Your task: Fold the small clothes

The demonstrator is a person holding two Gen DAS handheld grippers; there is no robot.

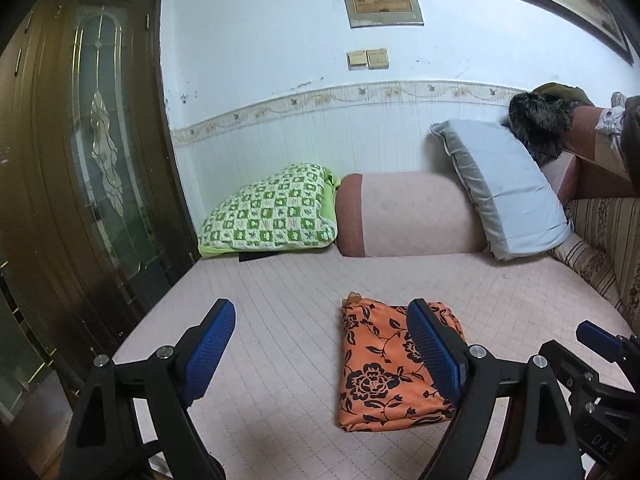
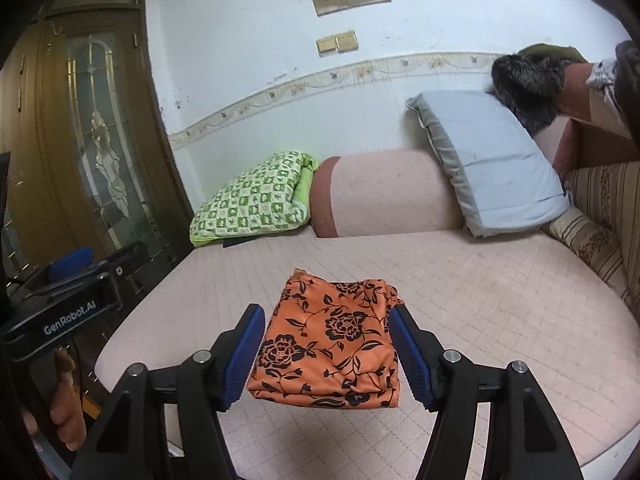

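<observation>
folded orange garment [image 2: 328, 344] | on bed [image 2: 500, 300] | between spread right gripper [image 2: 328, 356] jaws

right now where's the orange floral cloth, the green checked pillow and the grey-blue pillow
orange floral cloth [image 2: 328, 344]: right wrist view, middle of its folded top face
green checked pillow [image 1: 272, 212]: left wrist view, centre of its patterned face
grey-blue pillow [image 2: 496, 164]: right wrist view, middle of its light panel

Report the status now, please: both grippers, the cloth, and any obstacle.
Left gripper open, empty. Right gripper open, empty, aimed at the cloth. Orange floral cloth folded, lying flat on the pink bed cover. Nothing in the way.
</observation>
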